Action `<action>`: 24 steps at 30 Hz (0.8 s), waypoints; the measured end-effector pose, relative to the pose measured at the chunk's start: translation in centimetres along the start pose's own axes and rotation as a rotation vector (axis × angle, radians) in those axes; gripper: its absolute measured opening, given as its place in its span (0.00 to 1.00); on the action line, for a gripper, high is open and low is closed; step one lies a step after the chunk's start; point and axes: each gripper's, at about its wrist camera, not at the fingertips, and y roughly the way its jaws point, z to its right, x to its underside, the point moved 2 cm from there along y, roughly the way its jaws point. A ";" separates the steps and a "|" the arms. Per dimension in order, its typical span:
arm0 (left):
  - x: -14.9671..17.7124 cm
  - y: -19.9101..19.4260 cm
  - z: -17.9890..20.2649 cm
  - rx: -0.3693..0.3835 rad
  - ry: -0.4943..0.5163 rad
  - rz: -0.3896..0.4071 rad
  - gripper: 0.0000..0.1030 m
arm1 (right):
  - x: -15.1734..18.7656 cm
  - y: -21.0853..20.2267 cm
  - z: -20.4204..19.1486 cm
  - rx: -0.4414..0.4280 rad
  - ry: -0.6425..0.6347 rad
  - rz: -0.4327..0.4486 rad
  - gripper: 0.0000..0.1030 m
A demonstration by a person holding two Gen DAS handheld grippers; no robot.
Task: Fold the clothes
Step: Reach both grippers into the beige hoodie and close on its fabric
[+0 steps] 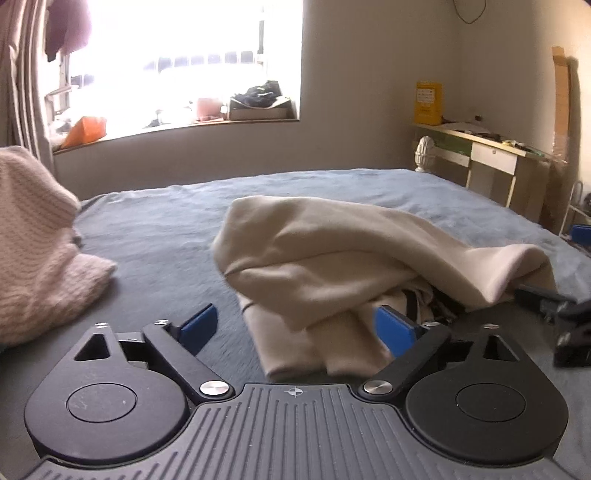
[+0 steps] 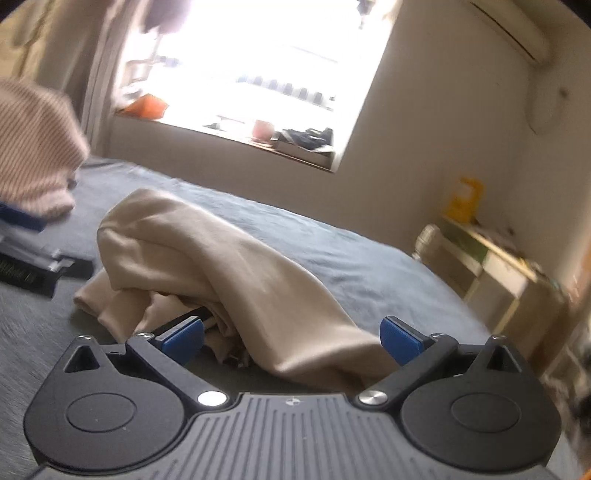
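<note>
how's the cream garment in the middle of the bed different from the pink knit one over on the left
The cream garment is smooth, fine fabric; the pink knit one has a coarse ribbed texture. The cream garment lies crumpled mid-bed, between the open fingers of the left gripper; the pink knit sits off to the left, clear of that gripper. Cream is pale beige, the knit pinkish. Both lie unfolded on the grey-blue bed cover.

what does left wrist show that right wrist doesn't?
Left wrist only: a white finial beside the desk.

Right wrist only: a wall air conditioner, and the left claw from outside at the frame's left edge.

Both: cream garment bunched on the blue bed, pink knit, yellow box, desk, bright window.
</note>
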 end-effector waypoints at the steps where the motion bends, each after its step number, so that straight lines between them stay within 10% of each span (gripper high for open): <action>1: 0.0 0.8 -0.2 0.006 -0.015 -0.014 0.79 | 0.1 1.0 -0.4 -0.013 -0.028 0.001 1.00; 6: 0.0 4.9 -1.4 0.039 -0.129 -0.096 0.79 | 0.9 6.0 -2.1 -0.066 -0.108 -0.057 0.91; 10: -0.2 6.9 -2.3 0.053 -0.222 -0.111 0.70 | 1.8 9.6 -1.4 -0.023 -0.092 -0.150 0.53; 15: -1.2 6.4 -2.0 0.059 -0.242 -0.057 0.07 | 1.5 9.2 0.3 0.030 -0.045 -0.110 0.09; 24: -5.4 -1.2 -0.3 0.042 -0.117 0.219 0.01 | -3.8 4.6 2.4 0.180 -0.070 0.146 0.06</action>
